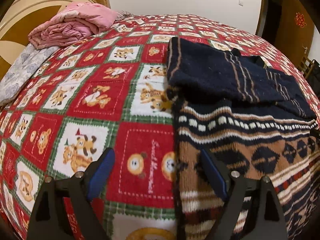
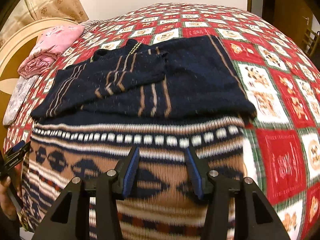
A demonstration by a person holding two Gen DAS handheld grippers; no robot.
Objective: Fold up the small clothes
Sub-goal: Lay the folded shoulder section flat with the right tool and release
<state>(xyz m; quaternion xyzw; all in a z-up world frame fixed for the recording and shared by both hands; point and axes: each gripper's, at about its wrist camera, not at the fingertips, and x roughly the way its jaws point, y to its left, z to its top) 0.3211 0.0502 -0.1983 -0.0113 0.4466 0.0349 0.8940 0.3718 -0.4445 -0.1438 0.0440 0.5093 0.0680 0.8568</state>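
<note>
With both sleeves already folded across its chest, the sweater point(image 2: 140, 92) lies flat on the bed point(image 1: 140, 150), so your left claw point(image 1: 158, 172) hangs wide apart over its left edge and your right claw point(image 2: 162, 170), empty and parted, over its patterned hem.

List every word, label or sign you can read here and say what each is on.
Pink cursive script on a red square of the bedspread: too blurred to read.
White label on the left gripper: too small to read.
Red emblem on the door: no legible characters.
</note>
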